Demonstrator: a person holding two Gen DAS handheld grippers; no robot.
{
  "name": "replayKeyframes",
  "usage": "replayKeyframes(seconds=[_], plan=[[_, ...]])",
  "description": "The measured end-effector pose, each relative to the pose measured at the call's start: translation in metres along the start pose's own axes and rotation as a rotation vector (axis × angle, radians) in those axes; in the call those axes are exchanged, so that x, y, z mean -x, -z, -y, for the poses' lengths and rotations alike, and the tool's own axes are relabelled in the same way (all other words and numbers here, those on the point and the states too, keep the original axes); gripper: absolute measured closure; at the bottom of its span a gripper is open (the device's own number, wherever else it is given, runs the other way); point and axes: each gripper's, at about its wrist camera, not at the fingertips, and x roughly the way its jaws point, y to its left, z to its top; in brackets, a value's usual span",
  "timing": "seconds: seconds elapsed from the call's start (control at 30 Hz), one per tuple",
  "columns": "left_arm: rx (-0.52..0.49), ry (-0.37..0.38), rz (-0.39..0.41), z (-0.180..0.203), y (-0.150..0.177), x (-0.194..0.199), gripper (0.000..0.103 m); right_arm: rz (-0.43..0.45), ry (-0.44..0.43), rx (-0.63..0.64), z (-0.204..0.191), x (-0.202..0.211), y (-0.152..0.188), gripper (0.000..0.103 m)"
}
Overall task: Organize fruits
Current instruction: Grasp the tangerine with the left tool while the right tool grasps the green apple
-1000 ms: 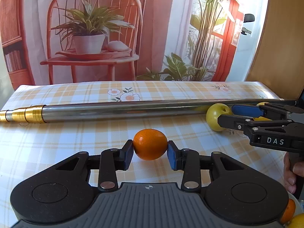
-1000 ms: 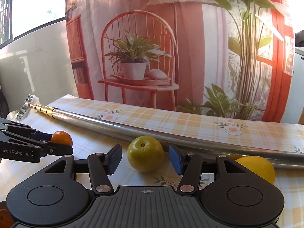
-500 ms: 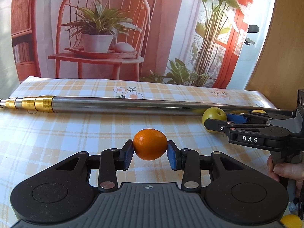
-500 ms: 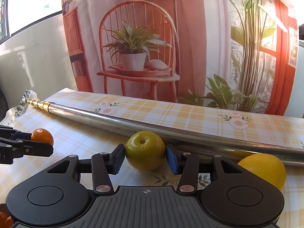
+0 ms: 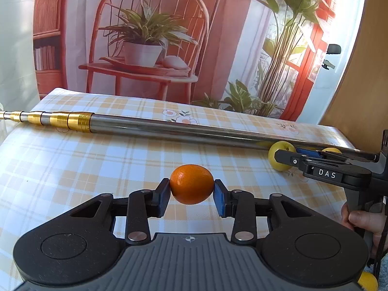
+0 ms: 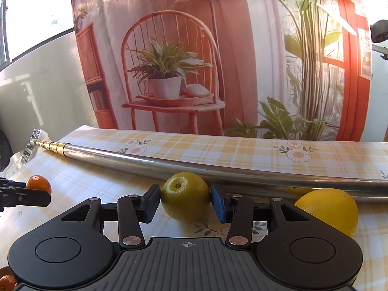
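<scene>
Orange fruit [image 5: 191, 184] is clamped between the left gripper [image 5: 191, 195] jaws, clear of the tablecloth [image 5: 72, 165]. Right gripper [image 6: 185, 202] jaws bracket the green fruit [image 6: 185, 195] (contact uncertain), just short of the metal pole [image 6: 242, 169].

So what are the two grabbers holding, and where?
The left gripper squeezes the orange by its sides. The right gripper has the green fruit between its fingers, gripping its sides.
</scene>
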Motion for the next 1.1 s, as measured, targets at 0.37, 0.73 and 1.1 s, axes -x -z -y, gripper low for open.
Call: replayKeyframes(seconds=[0.37,0.73,1.1], plan=[[0.002,0.004,-0.017,0.001,0.012,0.017,0.063,-0.010,-0.007,0.017,-0.003,0.000,-0.001,0.060],[-0.003,0.010,-0.019,0.004,0.013,0.017,0.063,-0.074,0.001,0.091,-0.018,-0.015,-0.002,0.061],[-0.015,0.023,-0.018,0.007,0.014,0.025,0.063,-0.003,-0.008,0.027,-0.006,0.002,0.000,0.061]])
